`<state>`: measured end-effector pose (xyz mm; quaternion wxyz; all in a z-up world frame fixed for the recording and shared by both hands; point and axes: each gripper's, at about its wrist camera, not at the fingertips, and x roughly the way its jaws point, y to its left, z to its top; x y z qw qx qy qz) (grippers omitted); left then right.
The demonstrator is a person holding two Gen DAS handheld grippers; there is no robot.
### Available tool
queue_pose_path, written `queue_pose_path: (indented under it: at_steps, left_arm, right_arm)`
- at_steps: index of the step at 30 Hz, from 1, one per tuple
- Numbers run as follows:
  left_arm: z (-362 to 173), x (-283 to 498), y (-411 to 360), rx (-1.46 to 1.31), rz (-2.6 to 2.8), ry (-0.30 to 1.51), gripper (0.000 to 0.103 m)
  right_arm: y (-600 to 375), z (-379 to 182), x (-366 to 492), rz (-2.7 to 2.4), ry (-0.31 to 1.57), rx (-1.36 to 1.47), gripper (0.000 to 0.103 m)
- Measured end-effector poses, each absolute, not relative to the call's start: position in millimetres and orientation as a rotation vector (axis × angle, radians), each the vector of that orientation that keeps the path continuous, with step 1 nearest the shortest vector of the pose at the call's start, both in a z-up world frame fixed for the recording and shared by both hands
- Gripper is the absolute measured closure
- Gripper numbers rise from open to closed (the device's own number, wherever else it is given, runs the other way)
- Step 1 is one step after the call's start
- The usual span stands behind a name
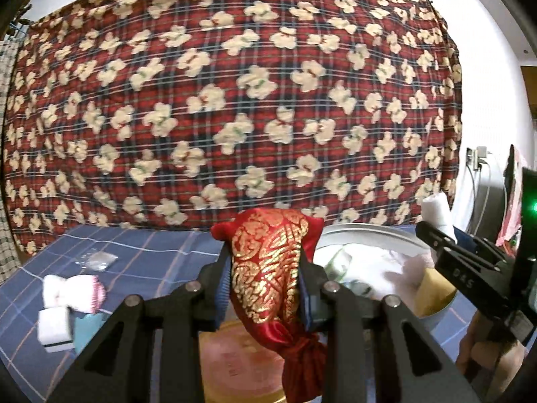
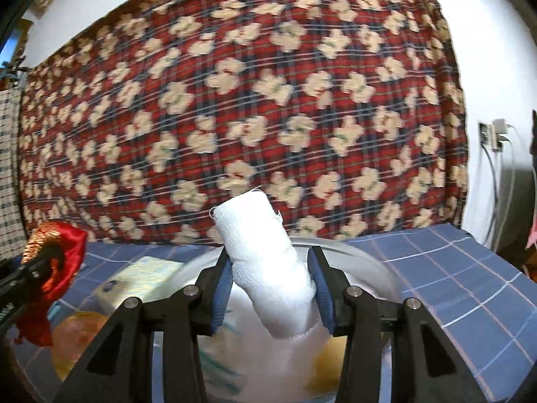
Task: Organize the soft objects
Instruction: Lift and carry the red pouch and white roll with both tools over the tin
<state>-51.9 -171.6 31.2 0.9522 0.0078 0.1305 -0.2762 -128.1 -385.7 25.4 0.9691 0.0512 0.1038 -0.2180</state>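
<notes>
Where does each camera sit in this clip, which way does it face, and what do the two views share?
Left wrist: on the left gripper, looking along its fingers, shut on a red and gold pouch, toward the hanging teddy-bear blanket; the right gripper shows at its right.
Right wrist: on the right gripper, fingers shut on a white gauze roll, over a grey basin; the left gripper shows at its left edge.
Shared: blanket, blue checked cloth, basin, pouch and roll.
</notes>
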Motion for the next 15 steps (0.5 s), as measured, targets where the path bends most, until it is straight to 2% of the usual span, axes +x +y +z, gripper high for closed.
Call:
queue_pose_path:
  at_steps: [15]
  left_arm:
    - [28, -47, -268, 0.032, -0.712, 0.345, 0.071]
  right_arm:
    - [-451, 14, -123, -0.561, 0.312, 0.091, 0.056]
